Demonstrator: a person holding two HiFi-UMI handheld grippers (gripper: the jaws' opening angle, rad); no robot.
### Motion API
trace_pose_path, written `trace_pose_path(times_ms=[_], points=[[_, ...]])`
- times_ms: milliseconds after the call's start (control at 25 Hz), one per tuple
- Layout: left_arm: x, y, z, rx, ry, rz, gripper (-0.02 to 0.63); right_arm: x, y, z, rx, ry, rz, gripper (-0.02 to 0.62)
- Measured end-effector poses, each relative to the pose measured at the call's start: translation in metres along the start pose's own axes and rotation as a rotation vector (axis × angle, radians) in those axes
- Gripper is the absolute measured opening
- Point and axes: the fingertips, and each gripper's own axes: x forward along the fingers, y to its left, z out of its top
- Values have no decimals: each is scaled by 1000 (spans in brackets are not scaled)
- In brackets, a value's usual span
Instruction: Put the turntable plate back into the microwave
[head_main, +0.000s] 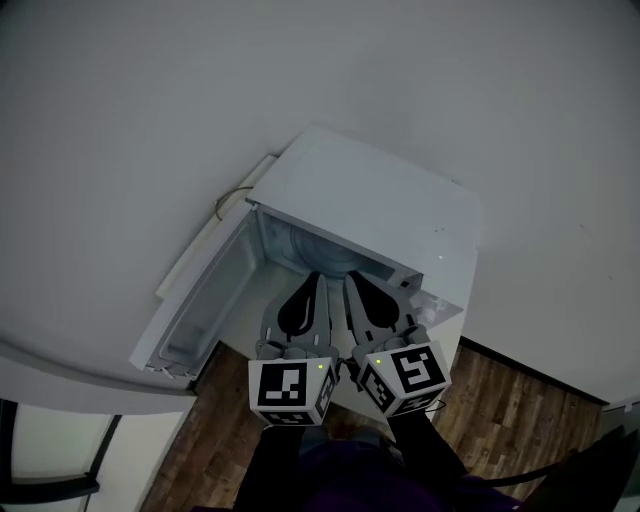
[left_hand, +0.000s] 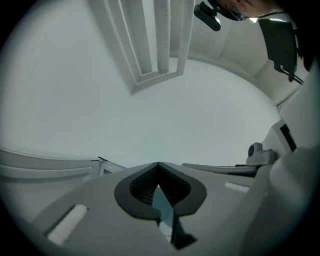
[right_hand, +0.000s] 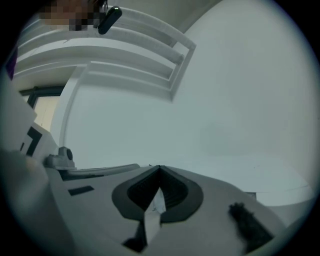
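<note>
The left gripper and the right gripper are hovering side by side before the open microwave, jaws fully together, carrying nothing. The turntable plate is seemingly lying inside already. I am judging it glass: stiff, heavy, slippery, breakable, best pinched by its rim

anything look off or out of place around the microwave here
Nothing stands out. The microwave has its door open. The turntable plate seems to lie flat inside, though the view is dim. Nothing looks spilled or broken. The left claw and right claw are shut and empty at the opening.
</note>
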Motion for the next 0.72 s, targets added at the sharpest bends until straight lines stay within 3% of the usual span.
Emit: trace_pose_path(times_ms=[720], points=[[8, 10, 15, 17, -43, 24, 5, 14, 1, 12, -36, -2, 33, 9]])
